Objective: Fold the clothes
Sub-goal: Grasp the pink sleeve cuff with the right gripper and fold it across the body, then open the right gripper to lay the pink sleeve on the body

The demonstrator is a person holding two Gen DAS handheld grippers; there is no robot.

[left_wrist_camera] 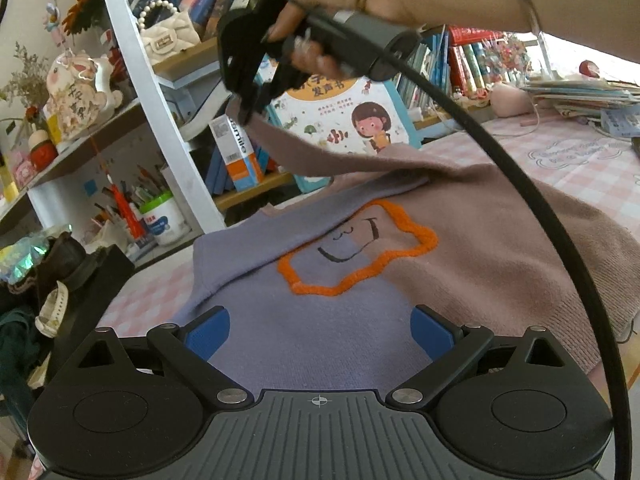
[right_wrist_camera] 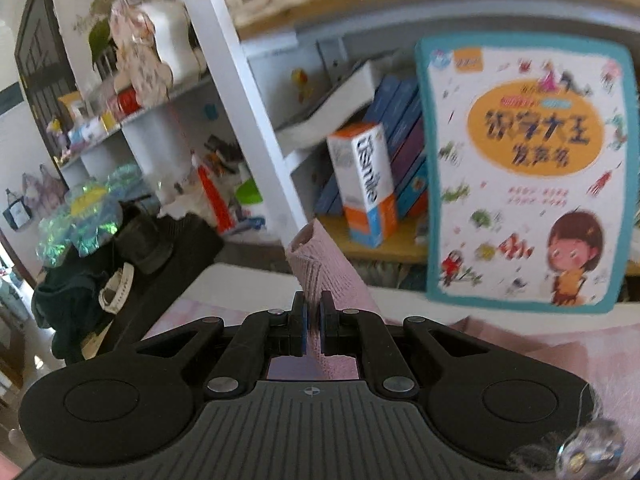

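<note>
A purple and mauve sweater (left_wrist_camera: 360,280) with an orange outlined patch (left_wrist_camera: 356,252) lies on the pink checked tablecloth (left_wrist_camera: 568,152). My left gripper (left_wrist_camera: 320,332) is open just above the sweater's purple near part, blue pads apart. My right gripper (left_wrist_camera: 250,114) is shut on the mauve sleeve cuff (right_wrist_camera: 316,256) and holds it lifted above the sweater, towards the shelves. In the right wrist view the right gripper (right_wrist_camera: 313,320) pinches the ribbed cuff between its blue pads.
A white shelf unit (left_wrist_camera: 160,92) with books, a handbag (left_wrist_camera: 168,36) and a pen cup stands behind the table. A children's book (right_wrist_camera: 528,168) leans upright at the table's back edge. Dark clutter with a watch (left_wrist_camera: 52,312) sits at the left. A black cable (left_wrist_camera: 560,240) arcs across the right.
</note>
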